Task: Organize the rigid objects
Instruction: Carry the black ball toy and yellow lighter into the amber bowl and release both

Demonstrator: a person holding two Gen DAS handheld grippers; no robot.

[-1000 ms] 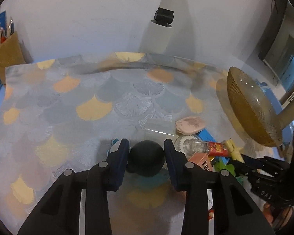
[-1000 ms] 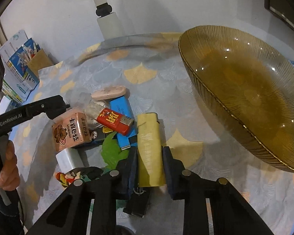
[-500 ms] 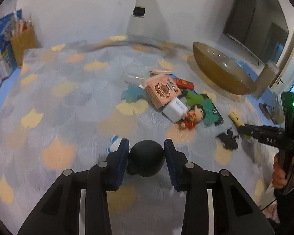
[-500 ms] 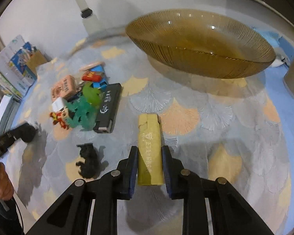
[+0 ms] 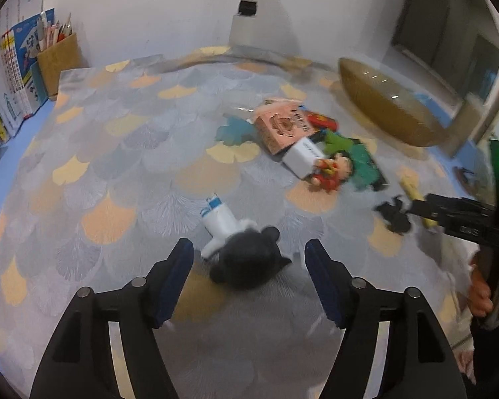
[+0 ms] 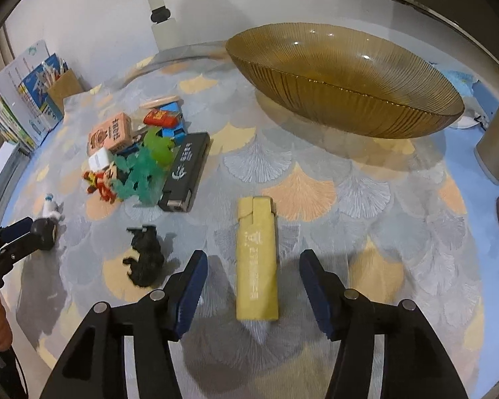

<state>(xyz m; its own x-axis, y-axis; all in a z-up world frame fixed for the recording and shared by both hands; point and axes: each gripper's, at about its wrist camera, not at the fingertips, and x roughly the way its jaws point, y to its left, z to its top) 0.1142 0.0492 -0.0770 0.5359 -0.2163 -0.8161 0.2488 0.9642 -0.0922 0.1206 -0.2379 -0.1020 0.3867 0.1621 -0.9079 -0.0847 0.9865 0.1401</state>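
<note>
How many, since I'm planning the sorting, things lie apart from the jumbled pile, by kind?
Lighters: 1, the yellow lighter
Toy figures: 2, the black animal and the black-headed white figure
Bowls: 1, the amber bowl
Total: 4

A table under a grey cloth with orange and yellow fans (image 6: 316, 193) holds a big brown glass bowl (image 6: 342, 76) near its far edge, a yellow lighter (image 6: 256, 259), a small black toy animal (image 6: 144, 256) and a toy heap (image 6: 139, 153).
</note>
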